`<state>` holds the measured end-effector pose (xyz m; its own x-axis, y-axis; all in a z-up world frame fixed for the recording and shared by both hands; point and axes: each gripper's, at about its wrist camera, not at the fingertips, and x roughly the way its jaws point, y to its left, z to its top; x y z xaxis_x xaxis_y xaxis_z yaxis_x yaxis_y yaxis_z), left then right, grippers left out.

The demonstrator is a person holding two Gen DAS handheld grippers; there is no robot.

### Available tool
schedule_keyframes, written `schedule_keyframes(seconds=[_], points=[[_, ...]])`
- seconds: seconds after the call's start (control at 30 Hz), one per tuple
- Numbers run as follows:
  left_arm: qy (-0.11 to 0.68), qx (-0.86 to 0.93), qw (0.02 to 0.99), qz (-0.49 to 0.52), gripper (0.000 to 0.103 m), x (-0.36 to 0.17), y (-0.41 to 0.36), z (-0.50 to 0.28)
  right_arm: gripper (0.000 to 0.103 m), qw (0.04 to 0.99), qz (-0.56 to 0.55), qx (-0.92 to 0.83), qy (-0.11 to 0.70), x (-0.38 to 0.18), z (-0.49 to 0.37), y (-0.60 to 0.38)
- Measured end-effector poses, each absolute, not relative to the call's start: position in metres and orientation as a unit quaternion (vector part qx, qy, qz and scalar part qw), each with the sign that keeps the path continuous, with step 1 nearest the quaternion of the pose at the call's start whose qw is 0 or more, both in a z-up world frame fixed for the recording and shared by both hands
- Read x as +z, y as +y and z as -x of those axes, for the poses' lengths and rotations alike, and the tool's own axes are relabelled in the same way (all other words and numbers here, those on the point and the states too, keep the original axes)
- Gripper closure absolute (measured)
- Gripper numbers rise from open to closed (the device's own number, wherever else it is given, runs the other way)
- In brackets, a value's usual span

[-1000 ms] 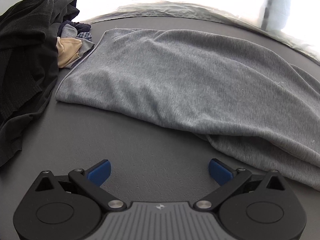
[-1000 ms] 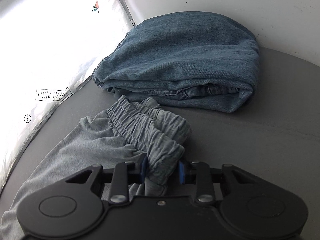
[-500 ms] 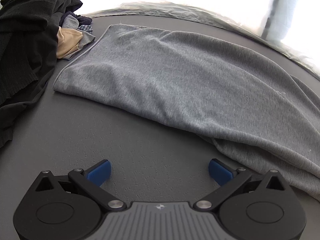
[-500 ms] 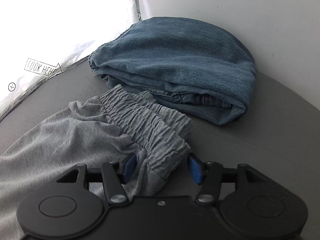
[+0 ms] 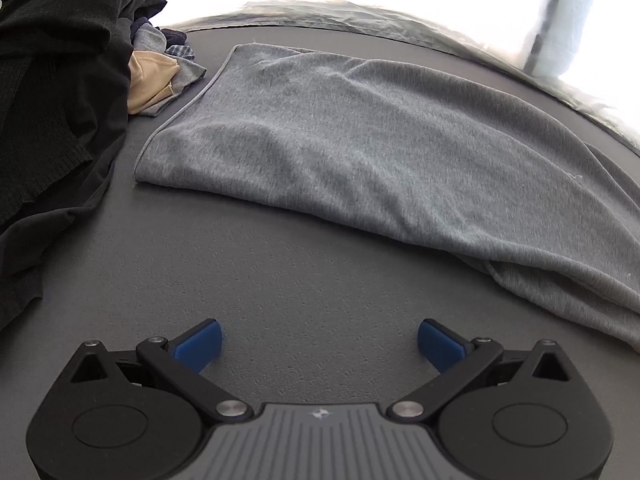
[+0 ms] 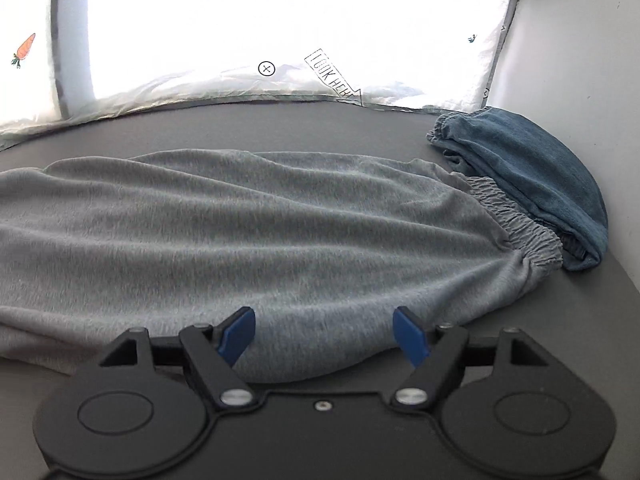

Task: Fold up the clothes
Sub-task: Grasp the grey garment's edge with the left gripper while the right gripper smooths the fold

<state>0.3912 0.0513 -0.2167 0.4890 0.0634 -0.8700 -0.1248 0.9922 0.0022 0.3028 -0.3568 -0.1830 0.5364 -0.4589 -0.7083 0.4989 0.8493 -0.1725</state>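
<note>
Both grippers are spread wide and hold nothing: left gripper (image 5: 318, 342) hovers over bare grey surface (image 5: 280, 288) near the hem end of the grey sweatpants (image 5: 360, 152), right gripper (image 6: 324, 334) over their near edge by the elastic waistband (image 6: 516, 220). The pants lie flat lengthwise (folded jeans (image 6: 532, 176) touch the waistband). To fold well, I judge each gripper should pinch both layers at its end, lifting evenly.

Gray pants (image 5: 360, 152) lie flat on a dark surface (image 5: 280, 288); beyond their far end, a dark clothes pile (image 5: 52, 92); nearer, left gripper (image 5: 319, 342), fingers (image 5: 198, 344) spread.
</note>
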Motion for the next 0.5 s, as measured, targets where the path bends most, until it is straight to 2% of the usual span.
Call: schedule_keyframes(seconds=[0.27,0.5], points=[[0.49,0.071,0.868,0.041,0.0,-0.216,0.13,-0.399,0.026,0.893,-0.018,-0.22,0.391,-0.179,-0.351,-0.261],[0.463,0.05,0.877,0.113,0.002,-0.211,0.18,-0.435,0.026,0.895,-0.015,-0.193,0.401,-0.188,-0.383,-0.21]])
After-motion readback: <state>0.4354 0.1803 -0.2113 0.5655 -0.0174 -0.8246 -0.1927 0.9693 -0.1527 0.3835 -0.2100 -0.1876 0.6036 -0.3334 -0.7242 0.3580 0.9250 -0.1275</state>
